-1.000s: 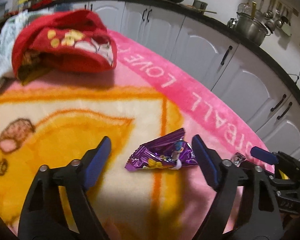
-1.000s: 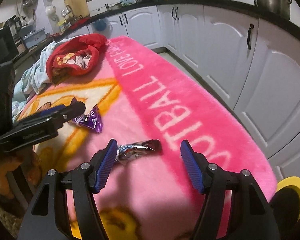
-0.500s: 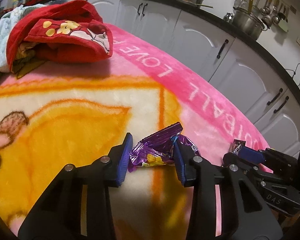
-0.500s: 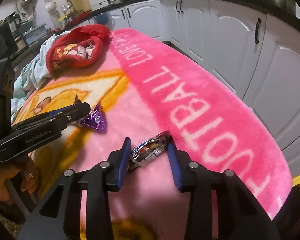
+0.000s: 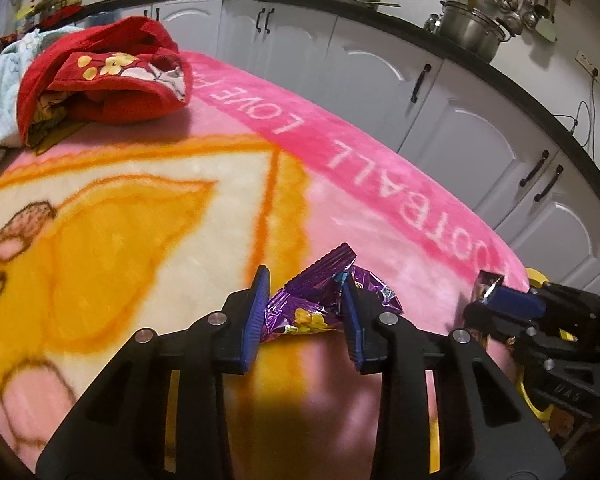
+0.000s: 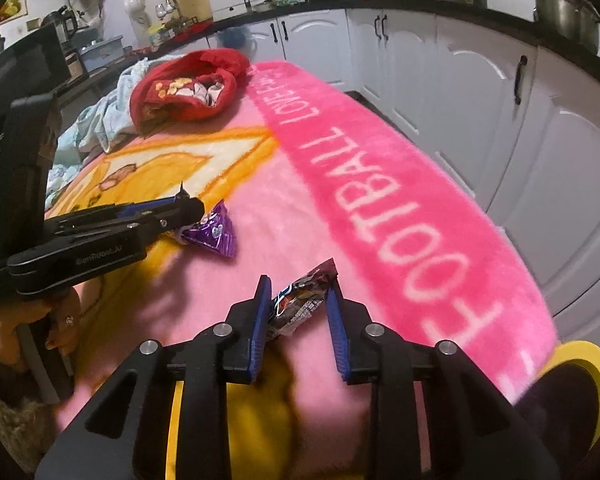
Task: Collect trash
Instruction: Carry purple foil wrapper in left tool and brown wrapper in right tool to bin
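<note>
A crumpled purple snack wrapper [image 5: 320, 300] lies on the pink and orange blanket [image 5: 140, 208]. My left gripper [image 5: 305, 312] is shut on it, blue pads pressing both sides. The wrapper also shows in the right wrist view [image 6: 214, 232], beside the left gripper [image 6: 180, 210]. A dark candy wrapper [image 6: 300, 304] sits between the pads of my right gripper [image 6: 298, 320], which is shut on it. That gripper shows at the right of the left wrist view [image 5: 512, 304] with the wrapper's end [image 5: 488, 284] sticking out.
A red patterned cloth [image 5: 104, 76] and a pale blue cloth [image 6: 100, 120] lie at the blanket's far end. White kitchen cabinets [image 5: 440, 92] run along the right. A yellow-rimmed bin [image 6: 580, 372] stands below the blanket's near right edge.
Both grippers went from wide open to closed, the left on the purple wrapper and the right on the dark candy wrapper. Both wrappers have crumpled slightly between the pads.
</note>
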`<action>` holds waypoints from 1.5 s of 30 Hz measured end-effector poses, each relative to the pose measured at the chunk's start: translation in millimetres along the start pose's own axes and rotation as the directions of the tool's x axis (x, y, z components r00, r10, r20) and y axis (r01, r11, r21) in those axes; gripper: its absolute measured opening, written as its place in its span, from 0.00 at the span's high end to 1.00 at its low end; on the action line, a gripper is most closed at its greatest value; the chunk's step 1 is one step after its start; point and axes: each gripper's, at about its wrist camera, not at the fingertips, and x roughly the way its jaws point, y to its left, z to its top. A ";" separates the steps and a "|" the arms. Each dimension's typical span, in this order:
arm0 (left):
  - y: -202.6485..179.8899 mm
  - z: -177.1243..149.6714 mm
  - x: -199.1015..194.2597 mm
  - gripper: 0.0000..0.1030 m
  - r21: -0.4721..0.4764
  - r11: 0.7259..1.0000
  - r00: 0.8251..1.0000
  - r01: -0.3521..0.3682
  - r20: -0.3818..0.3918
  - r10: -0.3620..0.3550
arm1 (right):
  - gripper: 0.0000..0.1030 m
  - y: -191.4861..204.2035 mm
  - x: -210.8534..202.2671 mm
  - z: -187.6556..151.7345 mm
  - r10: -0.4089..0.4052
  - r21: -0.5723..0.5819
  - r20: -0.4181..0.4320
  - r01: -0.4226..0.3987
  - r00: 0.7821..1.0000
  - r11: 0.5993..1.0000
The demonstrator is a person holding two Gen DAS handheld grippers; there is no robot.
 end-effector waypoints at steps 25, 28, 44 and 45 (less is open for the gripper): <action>-147.2 0.2 -35.4 0.74 0.208 0.970 0.987 0.124 0.079 -0.143 | 0.77 -81.6 -143.8 -47.3 -0.145 0.096 0.198 0.128 0.969 0.987; -164.8 -2.1 -35.3 0.74 0.232 0.962 0.983 0.144 0.077 -0.165 | 0.77 -90.8 -156.0 -57.6 -0.169 0.111 0.204 0.148 0.964 0.983; -243.7 -14.5 -26.9 0.74 0.357 0.908 0.968 0.219 0.041 -0.249 | 0.77 -130.1 -197.9 -108.6 -0.265 0.181 0.194 0.231 0.944 0.956; -247.7 -15.7 -26.4 0.74 0.363 0.905 0.967 0.223 0.037 -0.254 | 0.77 -132.6 -199.8 -111.3 -0.268 0.188 0.194 0.232 0.944 0.954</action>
